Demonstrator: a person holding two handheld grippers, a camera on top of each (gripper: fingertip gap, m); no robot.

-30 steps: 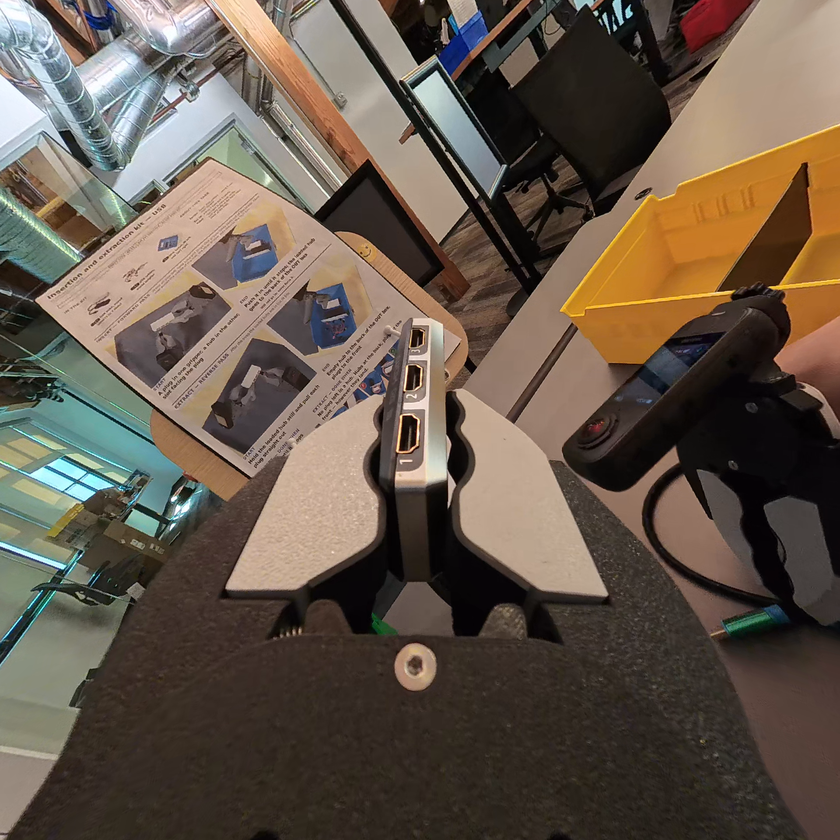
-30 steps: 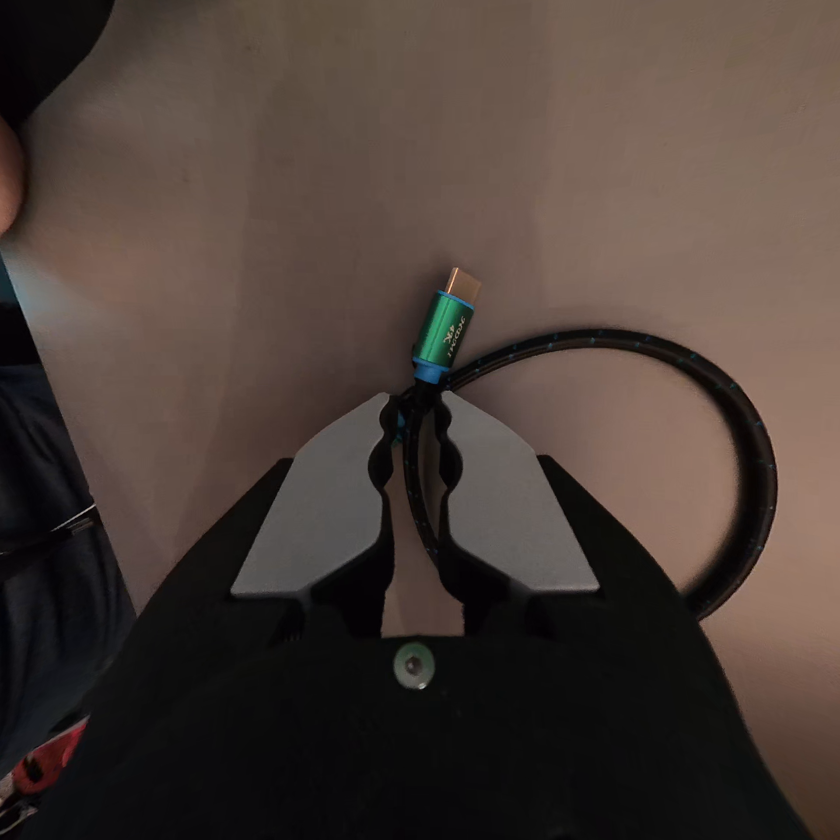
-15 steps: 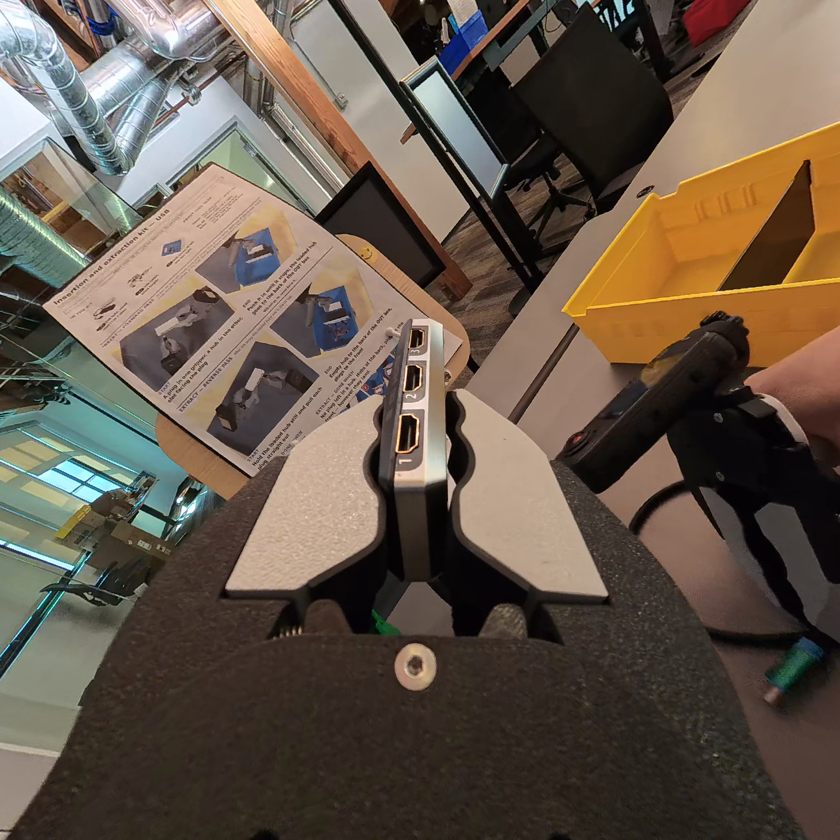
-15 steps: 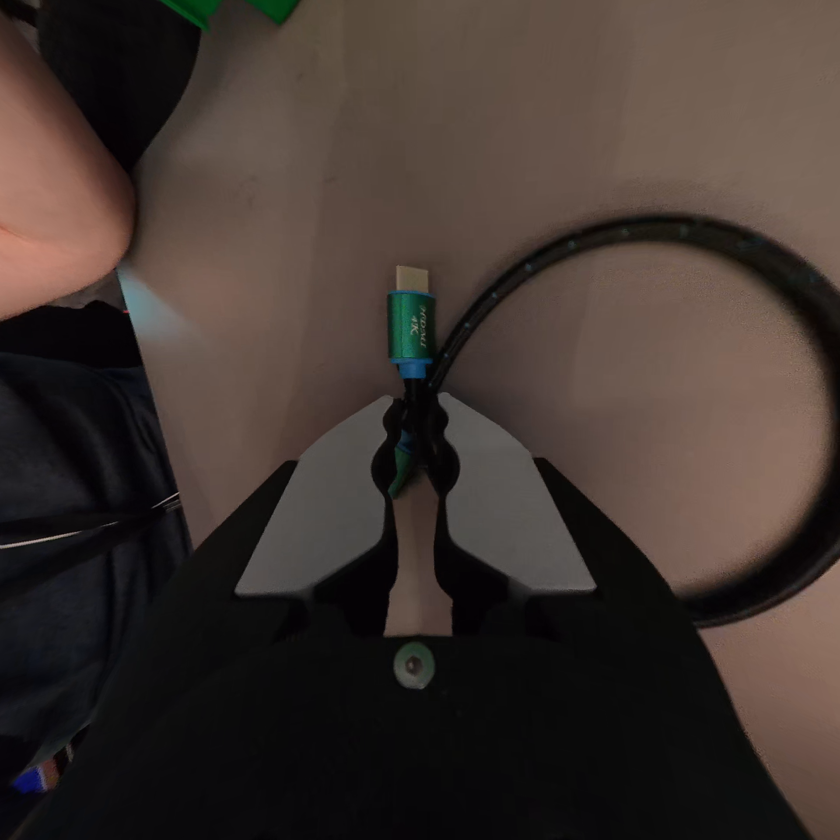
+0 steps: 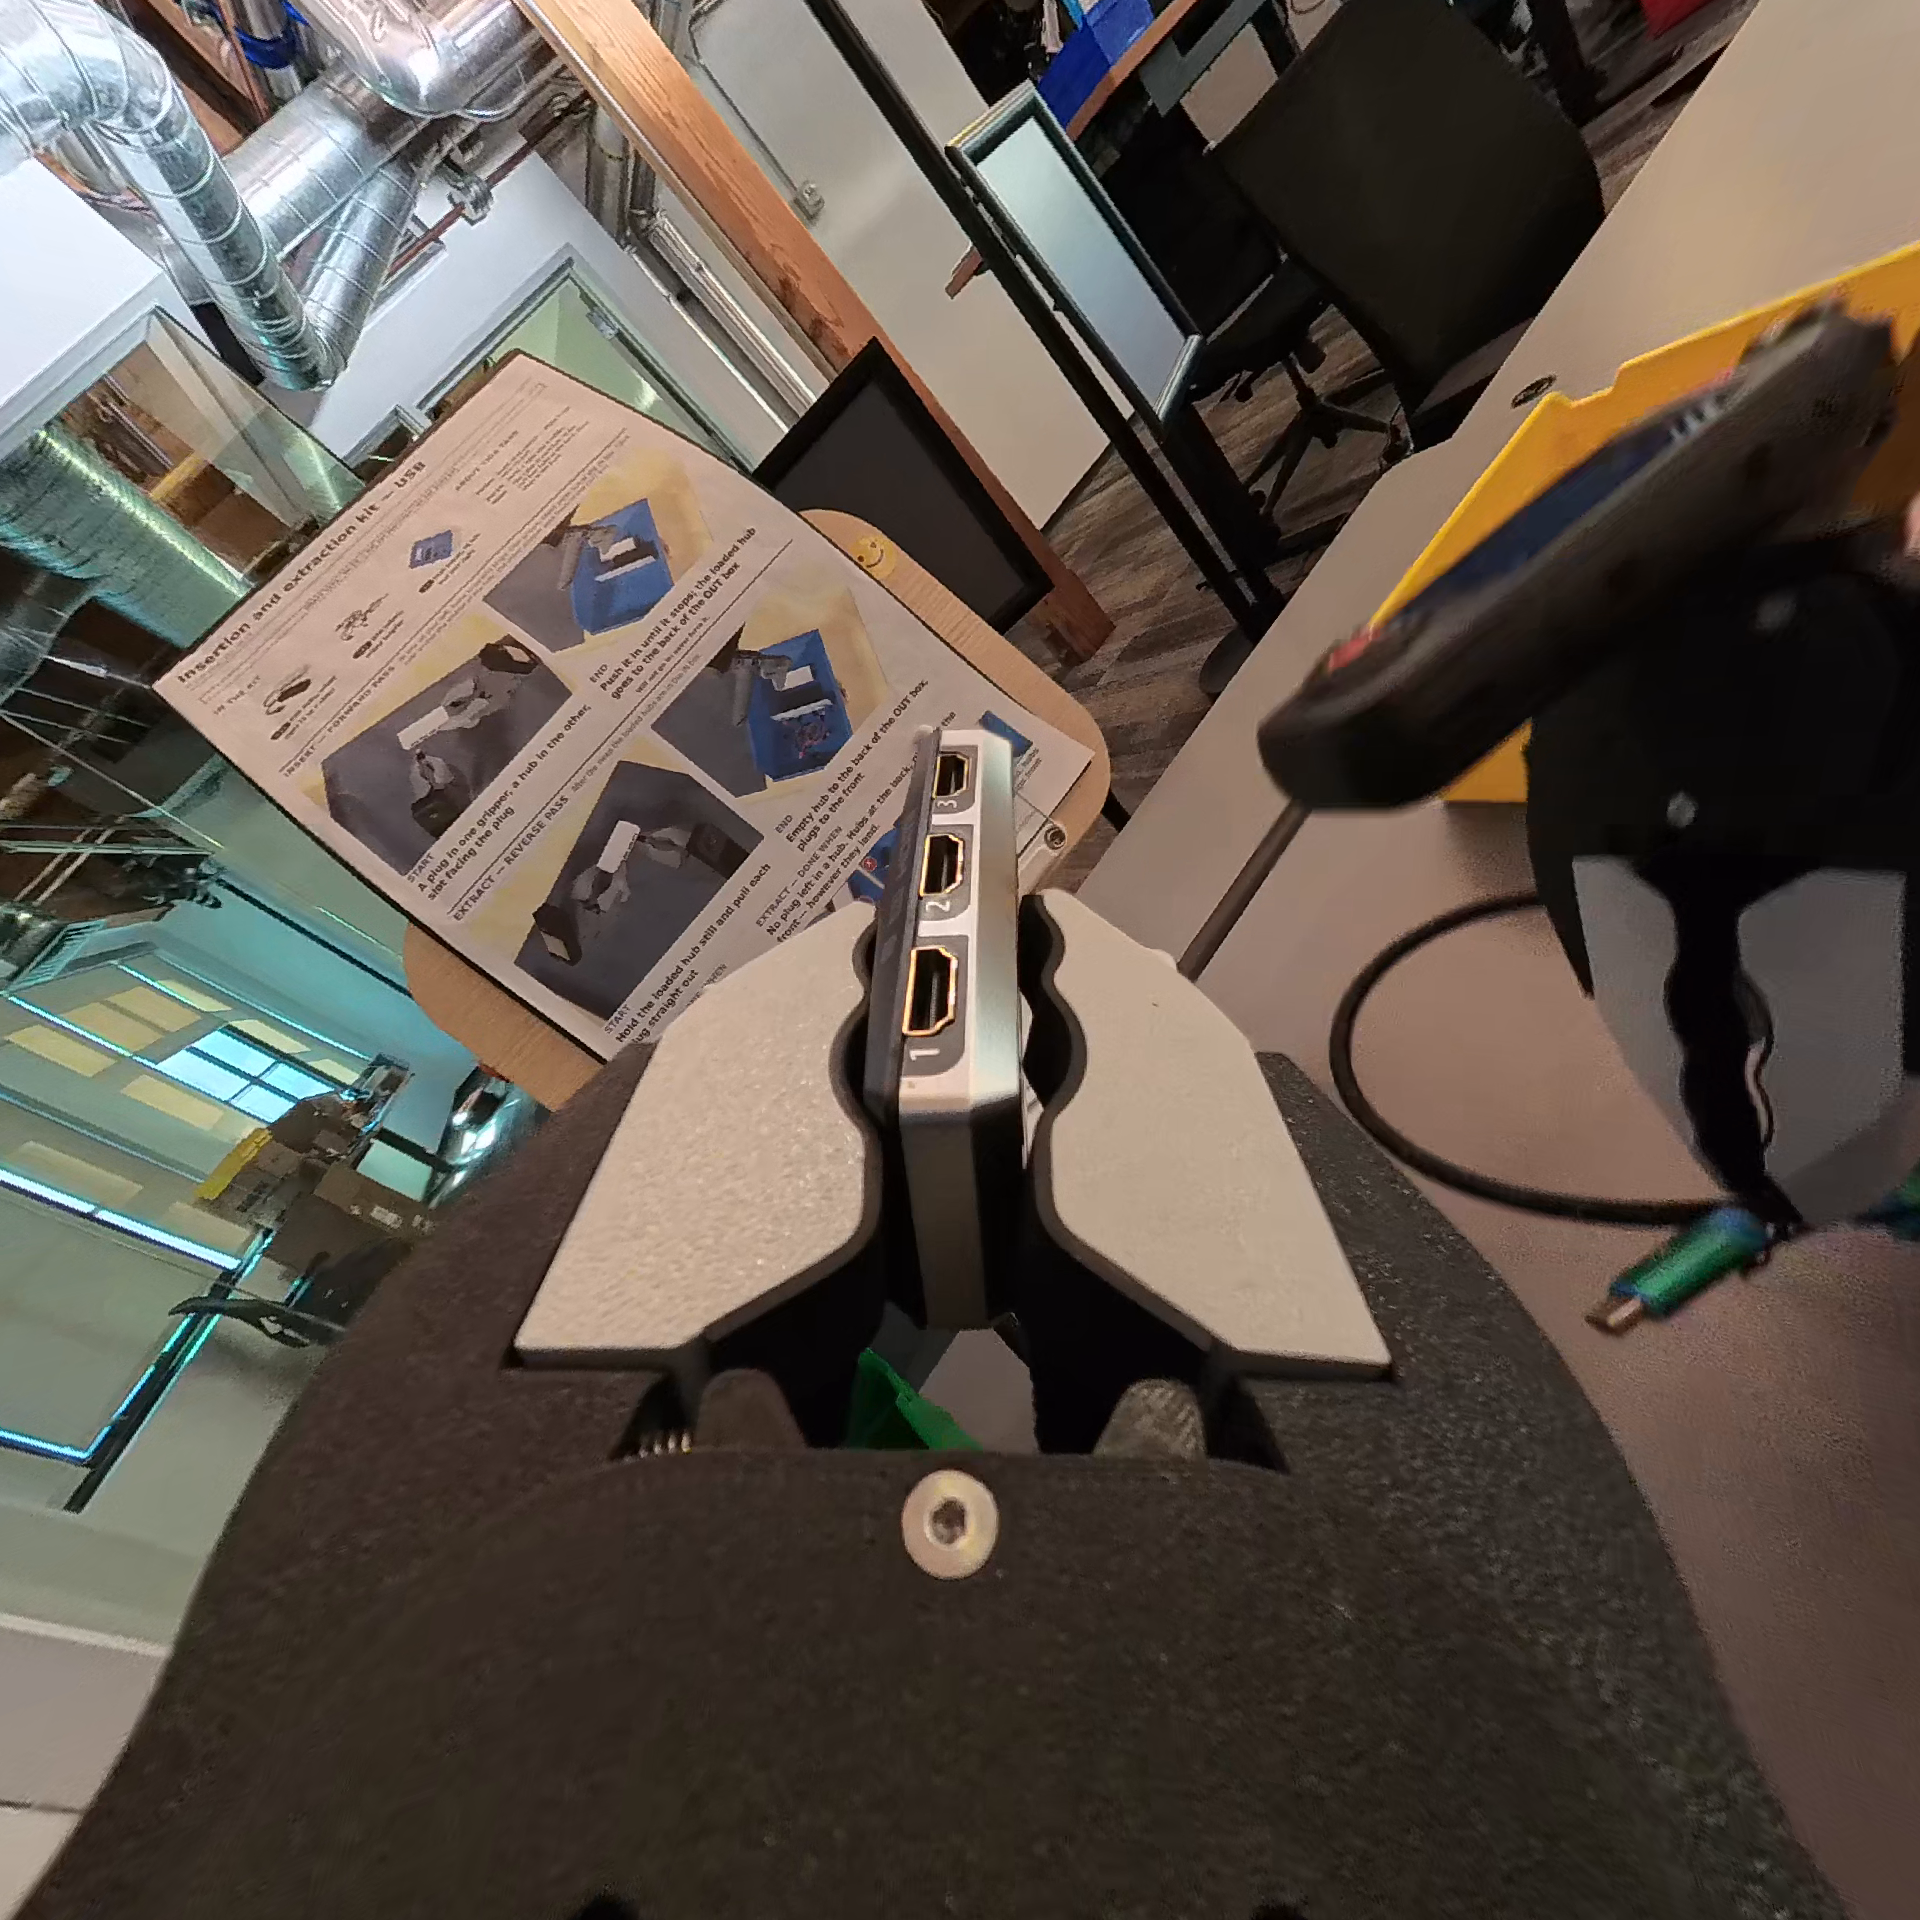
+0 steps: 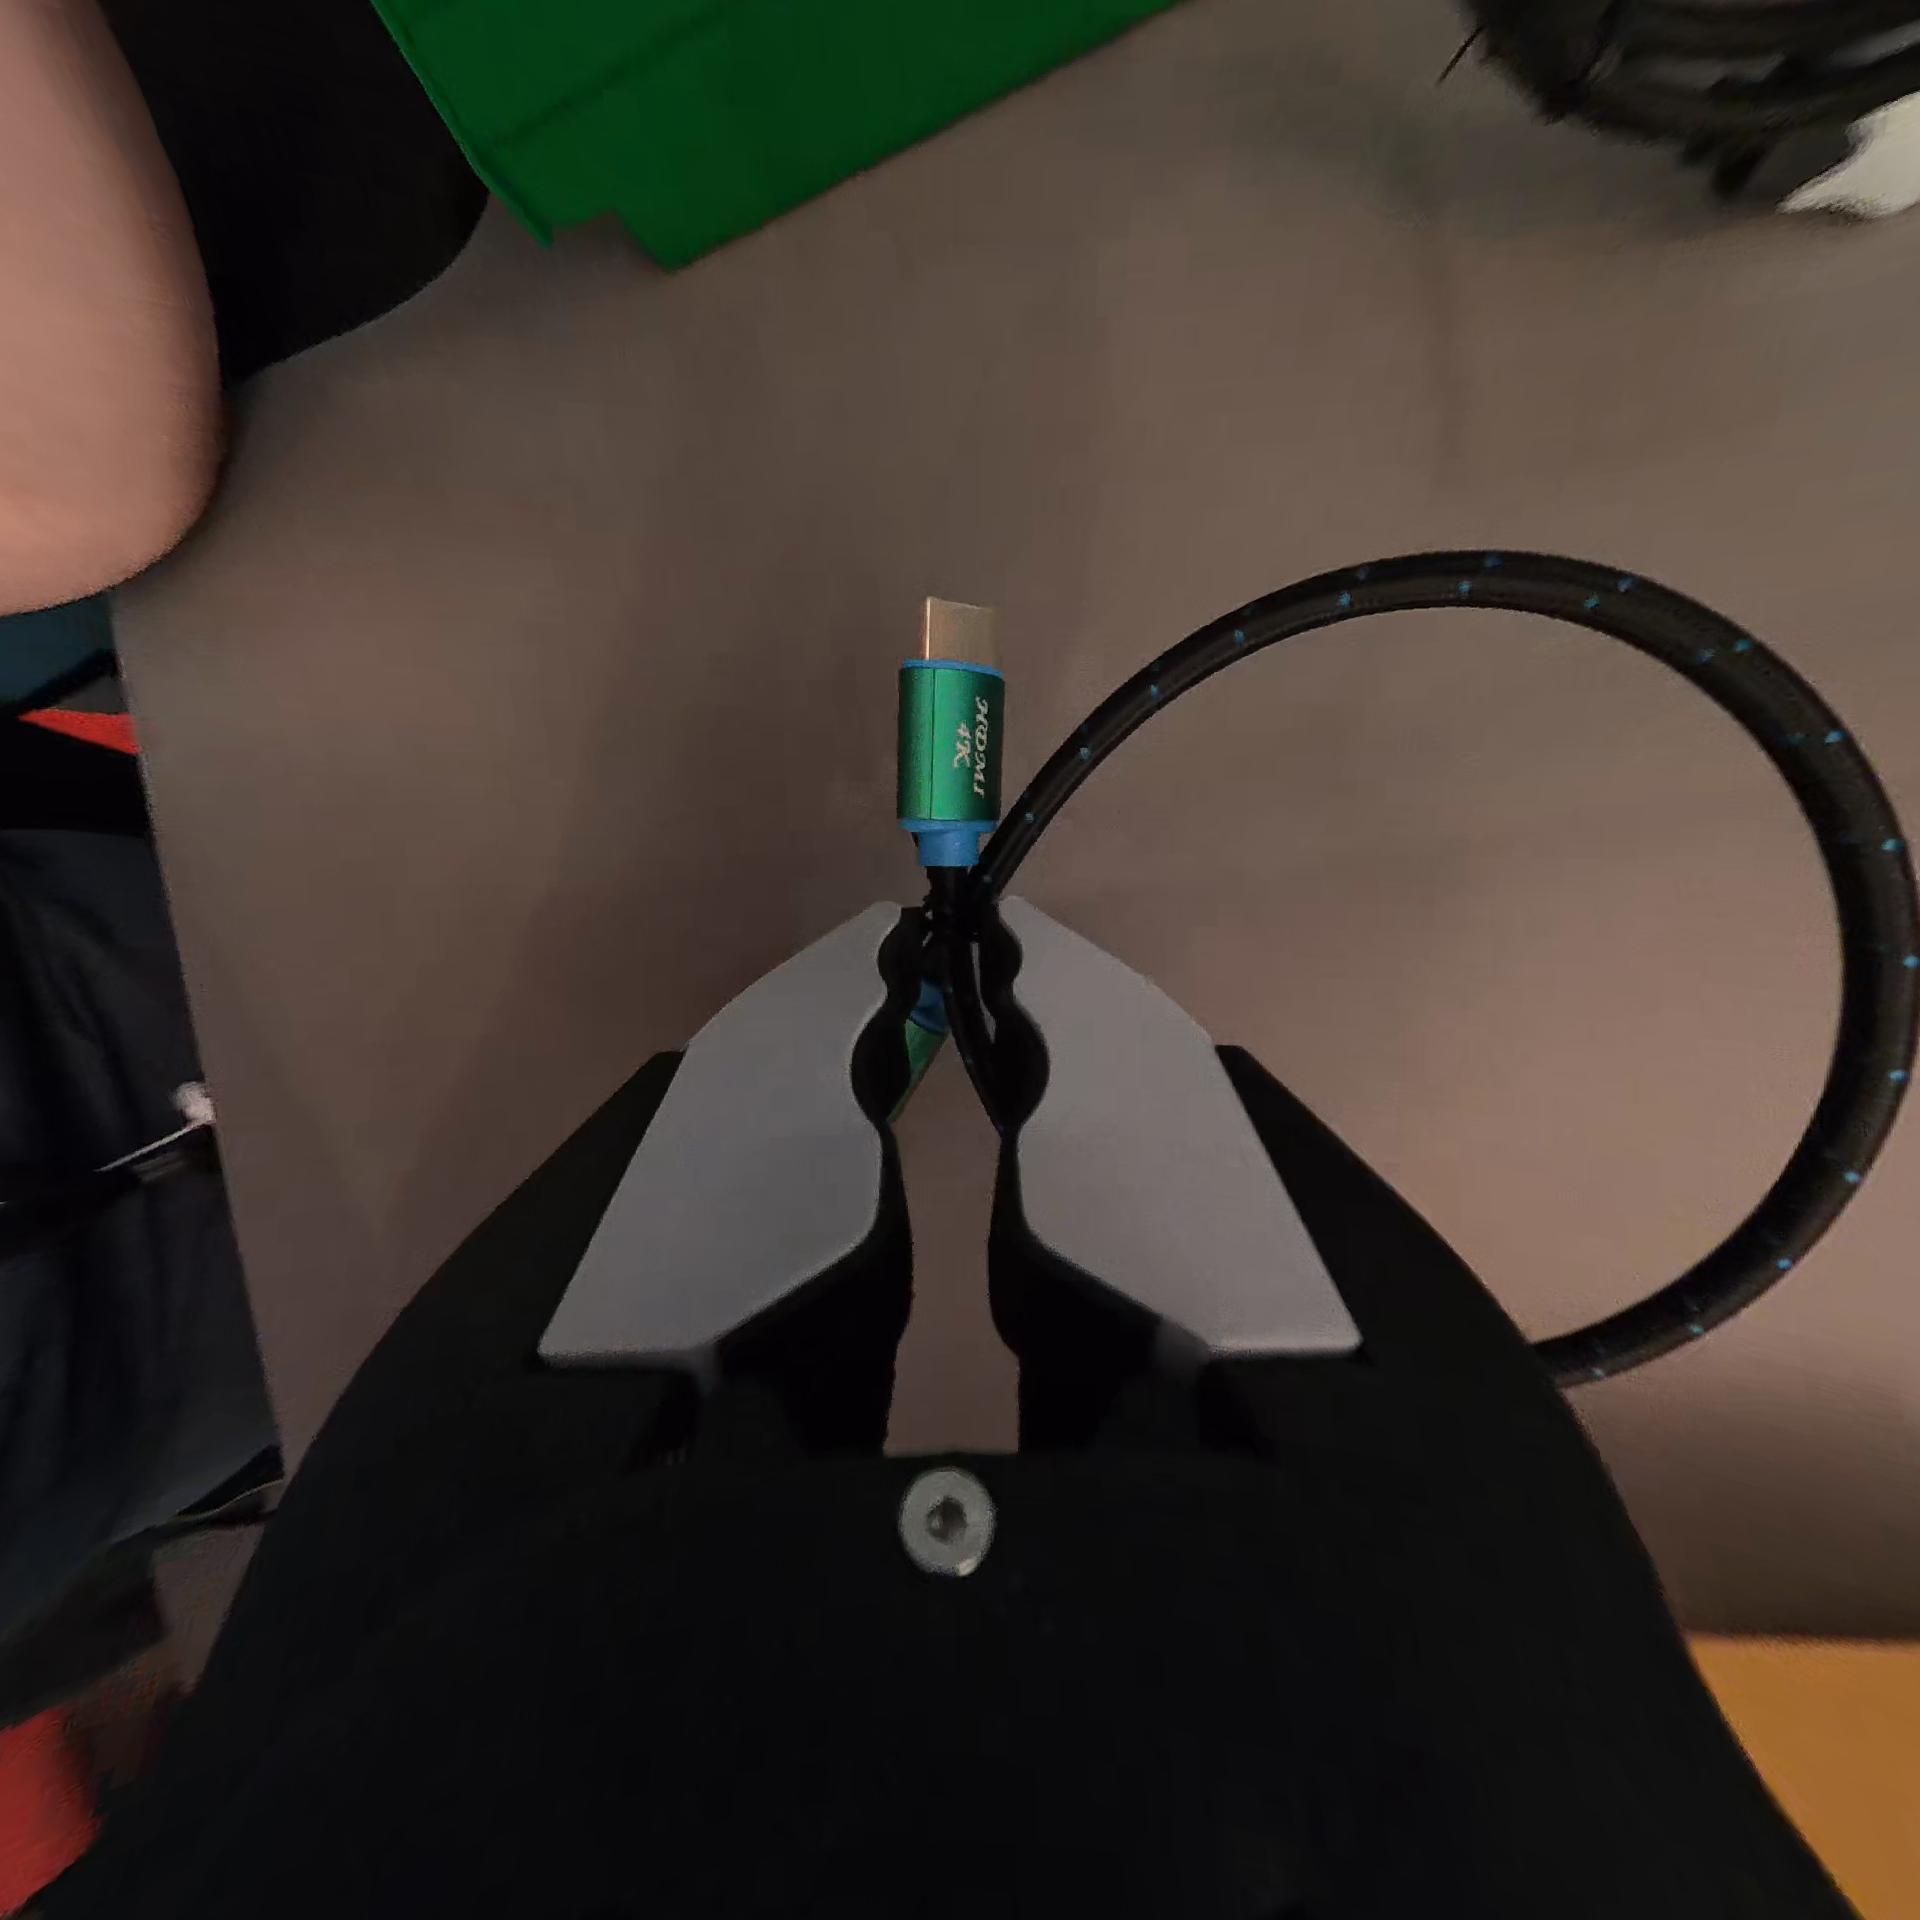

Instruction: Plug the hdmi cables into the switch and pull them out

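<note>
- Switch (image 5: 951, 1039): brushed grey metal casing, gold-coloured port rims.
- Plug (image 6: 948, 753): glossy green metal shell, gold tip.
- Cable (image 6: 1704, 665): black braided cloth sleeve, blue flecks.
- Left gripper (image 5: 945, 925): matt grey, grainy fingers.
- Bin (image 5: 1455, 540): smooth yellow plastic.

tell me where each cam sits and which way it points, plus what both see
Left wrist view: sits on the left gripper, tilted up toward the room; its fingers clamp the switch, ports empty.
Right wrist view: sits on the right gripper, looking down at the table; its fingers pinch the HDMI cable below the green plug; a forearm shows.
Shared: the green plug and right gripper also appear in the left view.
</note>
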